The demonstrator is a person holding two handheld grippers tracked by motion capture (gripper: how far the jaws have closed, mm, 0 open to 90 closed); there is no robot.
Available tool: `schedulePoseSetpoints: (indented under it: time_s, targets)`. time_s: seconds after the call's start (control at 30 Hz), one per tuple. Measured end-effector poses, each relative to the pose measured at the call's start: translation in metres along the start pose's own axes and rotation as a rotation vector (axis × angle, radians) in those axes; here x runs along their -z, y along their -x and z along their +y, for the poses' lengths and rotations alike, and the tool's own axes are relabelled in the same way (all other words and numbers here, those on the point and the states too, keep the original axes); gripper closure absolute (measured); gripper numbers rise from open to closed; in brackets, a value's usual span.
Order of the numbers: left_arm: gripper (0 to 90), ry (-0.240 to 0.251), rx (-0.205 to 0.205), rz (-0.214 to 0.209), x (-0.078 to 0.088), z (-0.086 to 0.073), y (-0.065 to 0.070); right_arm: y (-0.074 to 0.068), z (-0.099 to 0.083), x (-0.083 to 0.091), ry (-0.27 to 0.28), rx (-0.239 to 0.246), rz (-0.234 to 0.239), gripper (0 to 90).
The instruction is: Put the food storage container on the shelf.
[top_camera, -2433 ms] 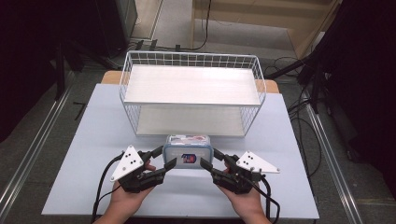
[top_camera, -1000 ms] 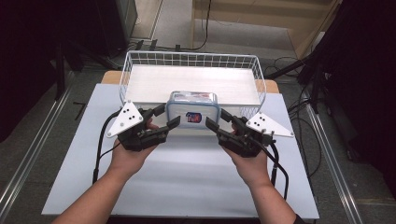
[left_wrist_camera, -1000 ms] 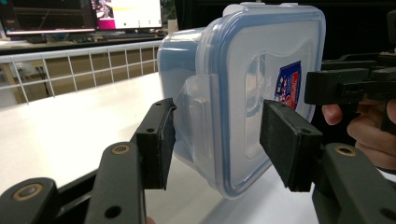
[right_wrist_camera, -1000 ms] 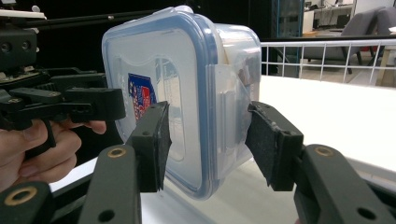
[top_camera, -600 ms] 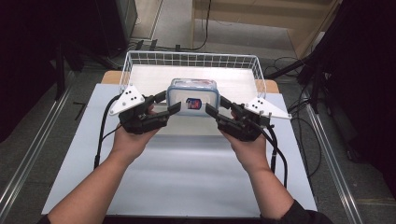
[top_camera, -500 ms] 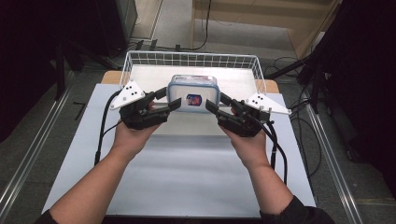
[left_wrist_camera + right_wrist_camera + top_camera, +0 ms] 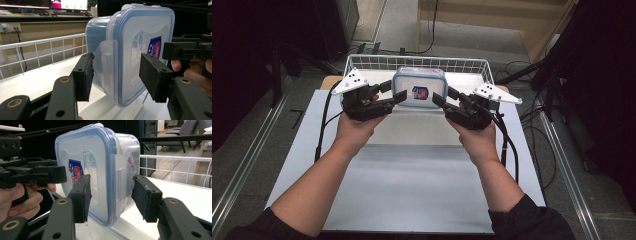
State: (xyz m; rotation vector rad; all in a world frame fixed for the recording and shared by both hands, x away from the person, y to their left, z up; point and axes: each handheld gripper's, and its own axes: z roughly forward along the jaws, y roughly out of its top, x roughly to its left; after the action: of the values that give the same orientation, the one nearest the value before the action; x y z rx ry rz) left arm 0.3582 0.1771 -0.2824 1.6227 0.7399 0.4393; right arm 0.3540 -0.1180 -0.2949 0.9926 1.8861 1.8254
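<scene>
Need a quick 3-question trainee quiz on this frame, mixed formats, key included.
1. True or false: the clear plastic box with the blue-rimmed lid rests flat on the white table.
2. What grips the box's side latches? A) left gripper alone B) left gripper and right gripper, one per side C) bare hands
3. Fill in: behind the box stands a white wire ____.

Key: 1 false, it is held up on edge, lid facing the person; 2 B; 3 basket.
</scene>
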Motion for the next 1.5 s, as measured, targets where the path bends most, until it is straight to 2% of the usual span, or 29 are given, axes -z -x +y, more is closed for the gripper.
schedulePoseSetpoints:
  time_s: [0.07, 0.27, 0.5, 0.57, 0.7, 0.93, 1.13, 1.17, 1.27, 1.37, 1.5]
  targets:
    - [46.2, -0.004, 0.022, -0.001, -0.002, 0.002, -0.002, 0.002, 0.003, -0.002, -0.008, -0.016, 0.002, 50.6]
    - [46.4, -0.012, 0.036, 0.000, -0.006, 0.008, -0.006, 0.009, 0.007, -0.006, -0.021, -0.046, 0.016, 50.7]
    - [47.8, -0.043, 0.116, -0.027, -0.010, 0.007, -0.016, 0.017, 0.009, -0.012, -0.067, -0.091, 0.020, 50.7]
    - [49.0, -0.043, 0.141, -0.045, -0.010, 0.007, -0.019, 0.019, 0.009, -0.013, -0.080, -0.110, 0.027, 50.7]
    - [50.1, -0.041, 0.155, -0.055, -0.009, 0.007, -0.021, 0.022, 0.010, -0.014, -0.088, -0.141, 0.042, 50.7]
    - [51.9, -0.064, 0.227, -0.095, -0.010, 0.006, -0.029, 0.027, 0.013, -0.015, -0.136, -0.188, 0.062, 51.7]
    - [52.4, -0.063, 0.245, -0.097, -0.010, 0.006, -0.030, 0.032, 0.014, -0.017, -0.159, -0.251, 0.087, 52.0]
    - [52.9, -0.059, 0.257, -0.105, -0.009, 0.007, -0.030, 0.034, 0.015, -0.017, -0.164, -0.272, 0.097, 52.0]
    - [53.5, -0.065, 0.272, -0.118, -0.008, 0.007, -0.031, 0.036, 0.015, -0.016, -0.173, -0.294, 0.106, 52.0]
    - [53.5, -0.086, 0.272, -0.119, -0.008, 0.005, -0.029, 0.035, 0.015, -0.015, -0.186, -0.294, 0.100, 51.9]
    - [53.5, -0.079, 0.288, -0.125, -0.007, 0.004, -0.029, 0.034, 0.015, -0.014, -0.197, -0.308, 0.095, 51.9]
